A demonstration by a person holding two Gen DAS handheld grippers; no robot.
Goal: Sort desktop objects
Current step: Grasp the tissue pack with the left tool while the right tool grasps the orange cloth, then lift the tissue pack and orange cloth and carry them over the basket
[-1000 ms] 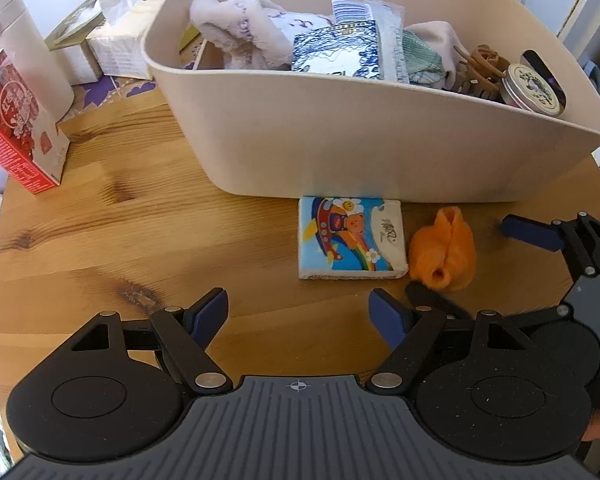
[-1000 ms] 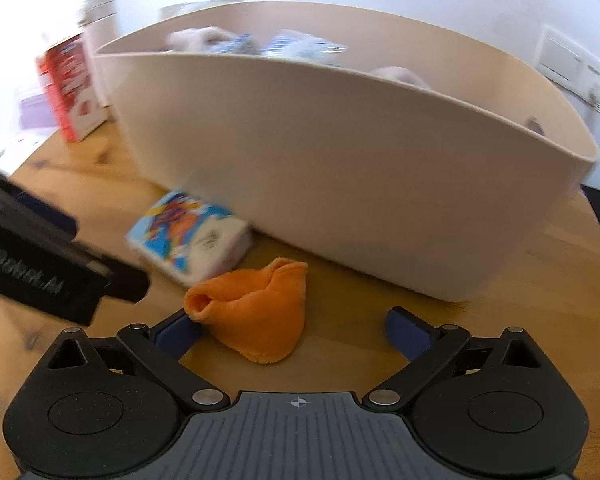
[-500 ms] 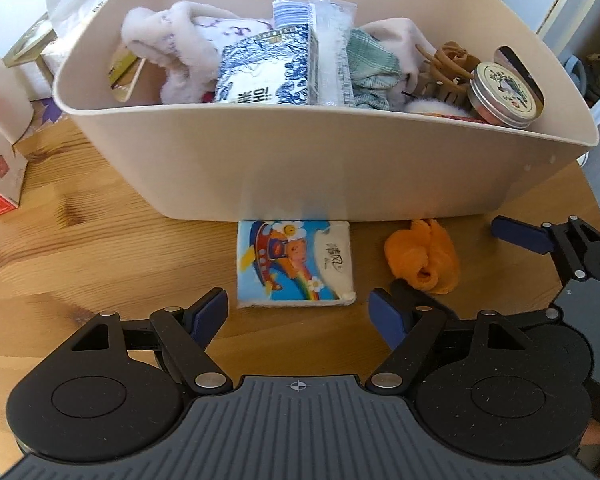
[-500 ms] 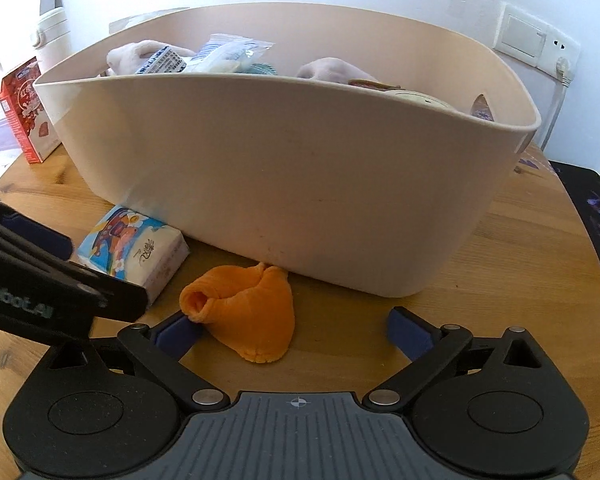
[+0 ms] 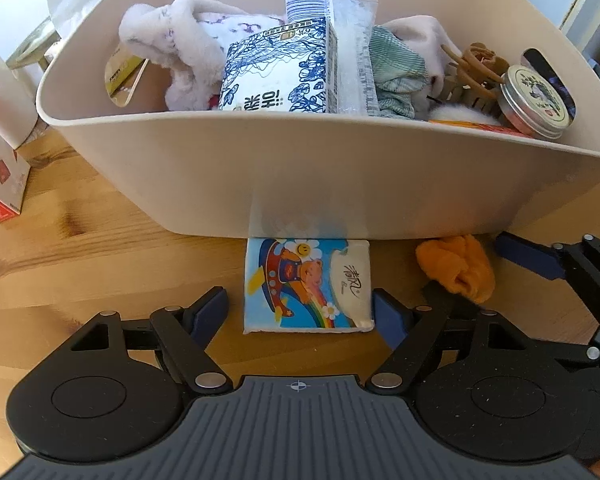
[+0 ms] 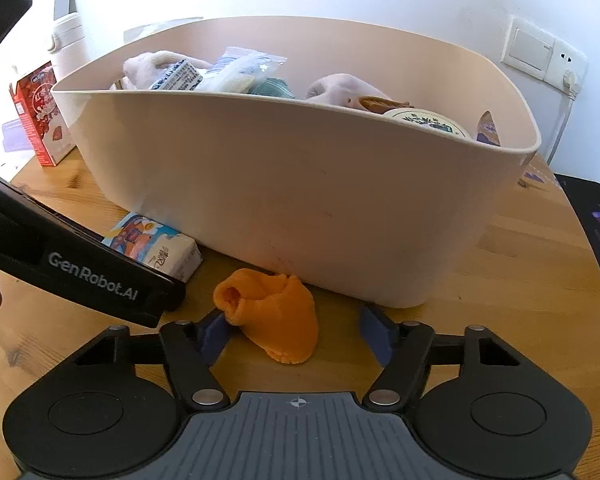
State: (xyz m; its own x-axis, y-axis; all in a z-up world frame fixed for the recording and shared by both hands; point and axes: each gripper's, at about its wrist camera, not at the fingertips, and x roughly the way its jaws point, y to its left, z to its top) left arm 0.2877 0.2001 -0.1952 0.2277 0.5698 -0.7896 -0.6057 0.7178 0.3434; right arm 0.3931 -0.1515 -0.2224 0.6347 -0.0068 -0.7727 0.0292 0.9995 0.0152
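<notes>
While pointing steeply down at the wooden tabletop (image 5: 100,256), left claw (image 5: 298,300) released, with blue pads spread wide on both sides of the near end of the tissue pack (image 5: 306,284). One pad just beside the pack's near corner, the other pad apart from it. No grip on the pack. Pack flat on the tabletop, picture side up, far end touching the wall of the beige basket (image 5: 300,176).

Just beside the pack, toward the right edge of the tabletop, an orange cloth (image 6: 276,312), crumpled, also lying close to the basket wall. Right claw (image 6: 293,318) around this cloth, jaws just now closing in and half shut. One pad touching the rolled end of the cloth, the other pad not yet touching it, with bare wood between. Not clenched on the cloth, so counted as released.

Inside the basket: pink fluffy fabric (image 5: 172,52), a blue-and-white printed pack (image 5: 276,76), a brown hair clip (image 5: 476,64) and a round tin (image 5: 536,100). Near the left edge of the tabletop, a red carton (image 5: 0,184), upright.
</notes>
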